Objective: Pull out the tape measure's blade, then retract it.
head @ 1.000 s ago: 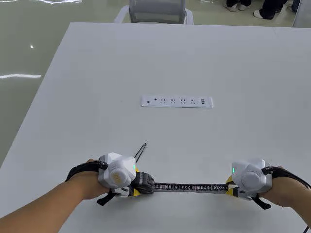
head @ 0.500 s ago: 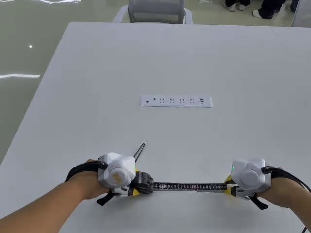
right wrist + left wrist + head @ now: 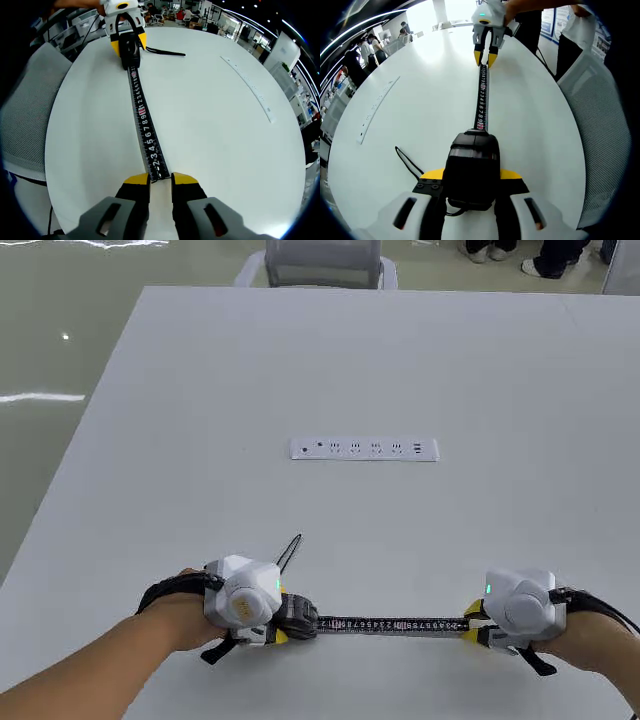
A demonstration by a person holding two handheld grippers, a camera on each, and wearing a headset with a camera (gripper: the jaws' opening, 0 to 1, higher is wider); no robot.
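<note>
The black tape measure case (image 3: 297, 617) lies near the table's front edge, and my left gripper (image 3: 272, 628) is shut on it. In the left gripper view the case (image 3: 472, 167) sits between the yellow-tipped jaws of the left gripper (image 3: 472, 175). The numbered blade (image 3: 392, 624) runs out flat over the table to the right. My right gripper (image 3: 470, 626) is shut on the blade's end. In the right gripper view the blade (image 3: 145, 130) leads from the right gripper (image 3: 160, 179) back to the case (image 3: 129, 50).
A white power strip (image 3: 365, 449) is set into the white table (image 3: 200, 420) at mid-depth. The case's black wrist strap (image 3: 289, 552) lies behind the left gripper. A grey chair (image 3: 322, 262) stands at the far edge. The front edge is close under both hands.
The right gripper has drifted very slightly to the right. The drawn-out blade is about the same length and the left gripper has stayed put.
</note>
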